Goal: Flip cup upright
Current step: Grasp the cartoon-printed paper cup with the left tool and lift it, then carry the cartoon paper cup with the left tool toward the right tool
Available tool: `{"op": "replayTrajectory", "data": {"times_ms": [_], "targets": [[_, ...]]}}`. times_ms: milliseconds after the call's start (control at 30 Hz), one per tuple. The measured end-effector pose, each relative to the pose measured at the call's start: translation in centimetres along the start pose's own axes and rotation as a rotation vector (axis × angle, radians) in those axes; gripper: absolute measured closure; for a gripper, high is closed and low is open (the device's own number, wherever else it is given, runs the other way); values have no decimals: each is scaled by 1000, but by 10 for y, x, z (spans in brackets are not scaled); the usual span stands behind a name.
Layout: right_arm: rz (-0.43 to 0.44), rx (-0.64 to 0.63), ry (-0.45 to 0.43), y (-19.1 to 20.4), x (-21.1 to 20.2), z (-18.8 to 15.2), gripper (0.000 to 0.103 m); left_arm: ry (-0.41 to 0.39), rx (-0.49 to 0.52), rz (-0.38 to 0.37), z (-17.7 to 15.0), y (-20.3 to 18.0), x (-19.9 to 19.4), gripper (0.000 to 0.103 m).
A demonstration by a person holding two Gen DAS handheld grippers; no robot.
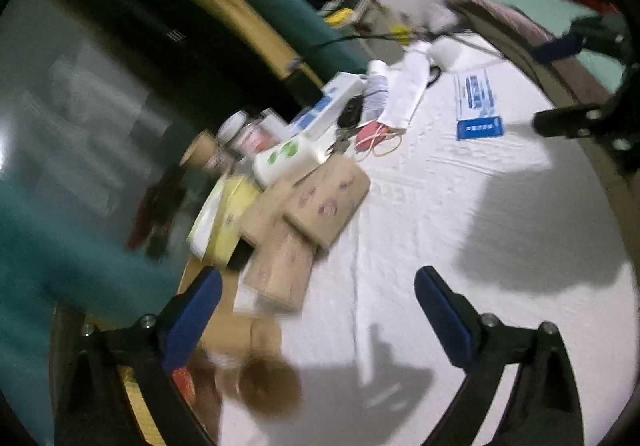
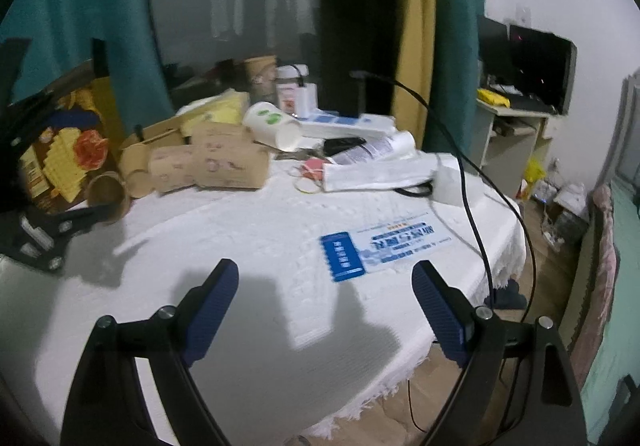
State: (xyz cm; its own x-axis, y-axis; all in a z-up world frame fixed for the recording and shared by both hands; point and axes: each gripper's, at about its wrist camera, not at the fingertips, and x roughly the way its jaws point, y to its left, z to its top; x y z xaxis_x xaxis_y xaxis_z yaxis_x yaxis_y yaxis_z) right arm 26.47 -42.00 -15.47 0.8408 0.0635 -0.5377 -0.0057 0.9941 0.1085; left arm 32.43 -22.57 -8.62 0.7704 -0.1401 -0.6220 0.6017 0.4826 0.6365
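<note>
White textured cloth (image 2: 248,246) covers the table in a dim room, with teal curtains (image 2: 72,6) and a dark window behind it. Much of the left wrist view is smeared by motion blur, so the brown shapes at its lower edge are hard to read; a brown paper cup (image 1: 272,386) there appears to lie on its side, its mouth facing the camera, just beside the left gripper's (image 1: 318,316) near finger. In the right wrist view the same cup (image 2: 109,197) lies tipped at the table's left edge, close to the black frame of the left gripper (image 2: 86,215), whose fingertips are partly cut off there. Both grippers hang above the cloth with fingers spread wide and nothing between them; the right gripper (image 2: 325,298) points over bare cloth and its own shadow. Clutter fills the far side: brown printed packets (image 2: 208,162) stacked together, a white cup with green marks (image 2: 272,124) lying on its side atop them, a yellow packet (image 2: 218,108), a white box with blue print (image 2: 344,124), bottles and rubber bands (image 2: 308,178). A blue-and-white leaflet (image 2: 384,246) lies flat and alone near the right gripper. A black cable (image 2: 460,174) arcs over the table's right side and drops past the fringed edge. The near and middle cloth is open; the table's rim curves away on the right, with floor, a bed (image 2: 616,286) and a desk with a monitor (image 2: 532,74) beyond.
</note>
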Motion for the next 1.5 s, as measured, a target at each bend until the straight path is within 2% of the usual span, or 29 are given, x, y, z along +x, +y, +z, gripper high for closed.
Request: {"op": "replayTrajectory", "data": {"times_ms": [100, 267, 433, 600, 700, 733, 800, 933, 1067, 1200, 1367, 1500], "targets": [[1, 12, 3, -6, 7, -1, 16, -15, 101, -15, 25, 1, 42, 8], [2, 19, 15, -13, 14, -5, 16, -42, 219, -21, 56, 2, 86, 8], [-2, 37, 23, -20, 18, -5, 16, -15, 351, -38, 62, -9, 112, 9], [20, 9, 3, -18, 15, -5, 16, 31, 429, -55, 56, -16, 135, 21], [29, -5, -2, -13, 12, -6, 16, 55, 427, -63, 53, -21, 145, 34], [29, -8, -4, -12, 10, -6, 16, 64, 425, -64, 52, -22, 149, 42], [29, -9, -13, -11, 5, -6, 16, 60, 412, -60, 53, -22, 148, 43], [15, -6, -38, -10, -14, -4, 16, 28, 378, -71, 63, -17, 128, 43], [5, 5, -71, -8, -39, -4, 16, -38, 346, -64, 80, -13, 80, 43], [12, 11, -98, -1, -65, -7, 16, -84, 335, -65, 82, -22, 25, 43], [49, -14, -83, 21, -87, -25, 16, -53, 353, -69, 46, -44, -39, 43], [99, -32, -54, 46, -97, -43, 16, 19, 356, -83, -5, -62, -81, 43]]}}
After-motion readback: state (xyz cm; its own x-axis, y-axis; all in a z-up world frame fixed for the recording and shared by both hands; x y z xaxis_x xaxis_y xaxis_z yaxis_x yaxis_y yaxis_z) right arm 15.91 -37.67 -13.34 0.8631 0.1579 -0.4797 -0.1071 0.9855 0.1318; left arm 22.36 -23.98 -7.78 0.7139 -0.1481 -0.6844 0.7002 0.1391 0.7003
